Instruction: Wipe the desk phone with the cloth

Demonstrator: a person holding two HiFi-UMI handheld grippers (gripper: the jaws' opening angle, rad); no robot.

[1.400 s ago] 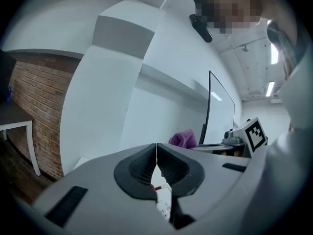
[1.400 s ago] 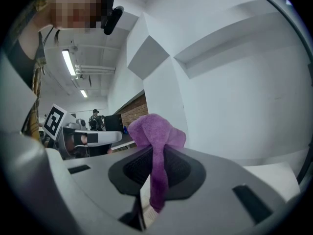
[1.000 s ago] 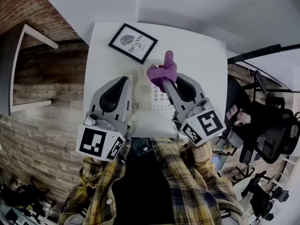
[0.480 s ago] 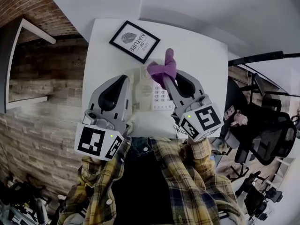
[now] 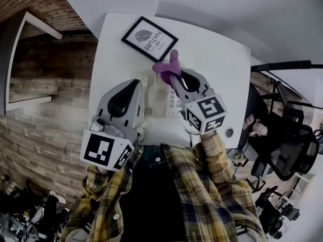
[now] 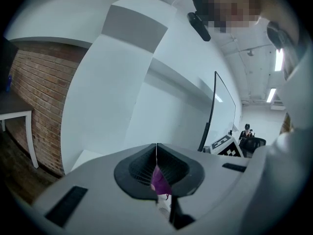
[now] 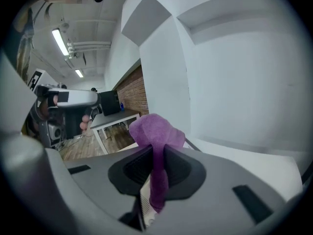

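Pinching purple cloth (image 5: pixel 166 67) in right gripper (image 5: pixel 174 78), bunched above desk phone (image 5: pixel 160 99) for wiping; holding left gripper (image 5: pixel 136 84) pressed together, empty, alongside.

Fuzzy purple cloth (image 5: pixel 169 68); smooth white desk (image 5: pixel 217 59) — matt plastic phone (image 5: pixel 158 98).

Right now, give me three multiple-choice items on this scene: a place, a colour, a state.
1. Where is the black-framed picture relative to the white plastic desk phone? A) farther from the person B) between it and the person C) on top of it
2. What colour is the soft cloth? A) green B) purple C) yellow
3. The right gripper is: A) open, empty B) shut on the cloth C) shut on the phone
Answers: 1 A, it lies past the phone; 2 B, both views show purple; 3 B, its jaws pinch the cloth.
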